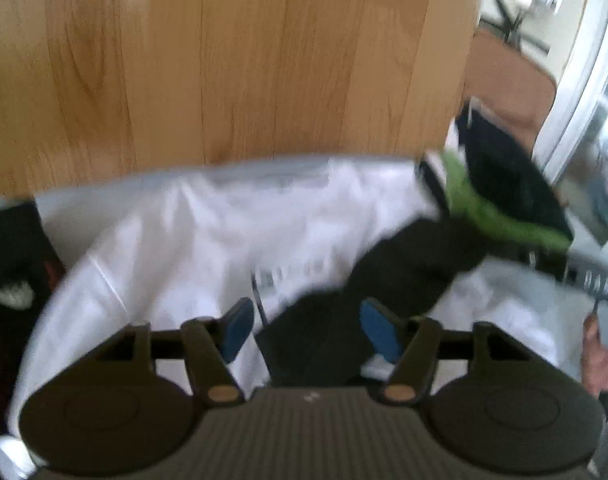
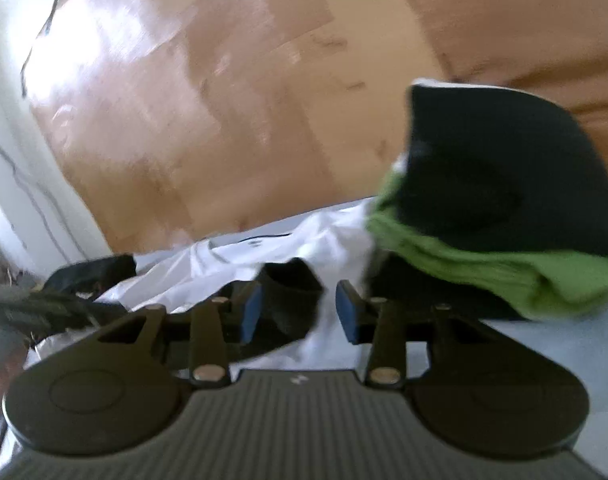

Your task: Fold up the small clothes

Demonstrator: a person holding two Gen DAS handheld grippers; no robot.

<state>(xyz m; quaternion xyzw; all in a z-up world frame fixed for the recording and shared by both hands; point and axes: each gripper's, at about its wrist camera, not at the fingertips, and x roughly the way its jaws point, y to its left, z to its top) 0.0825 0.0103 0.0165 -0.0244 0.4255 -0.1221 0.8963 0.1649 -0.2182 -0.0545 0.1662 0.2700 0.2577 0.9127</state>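
A black garment (image 1: 388, 280) lies crumpled on a spread white garment (image 1: 175, 240). My left gripper (image 1: 308, 330) hovers over its near end, and the blue pads (image 1: 237, 330) stand apart without pressing the cloth. In the right wrist view, my right gripper (image 2: 299, 312) is open, with a fold of the black garment (image 2: 291, 300) between its pads and a gap on the right side. The white garment (image 2: 223, 264) spreads beneath. The picture is blurred.
A folded stack, black piece (image 2: 504, 168) on green piece (image 2: 484, 256), sits at the right on the pale surface (image 2: 544, 344). Beyond lie the wooden floor (image 1: 223, 60) and a brown seat (image 2: 524, 28). A dark item (image 1: 11, 248) lies at the left, a hand (image 1: 596, 356) at the right.
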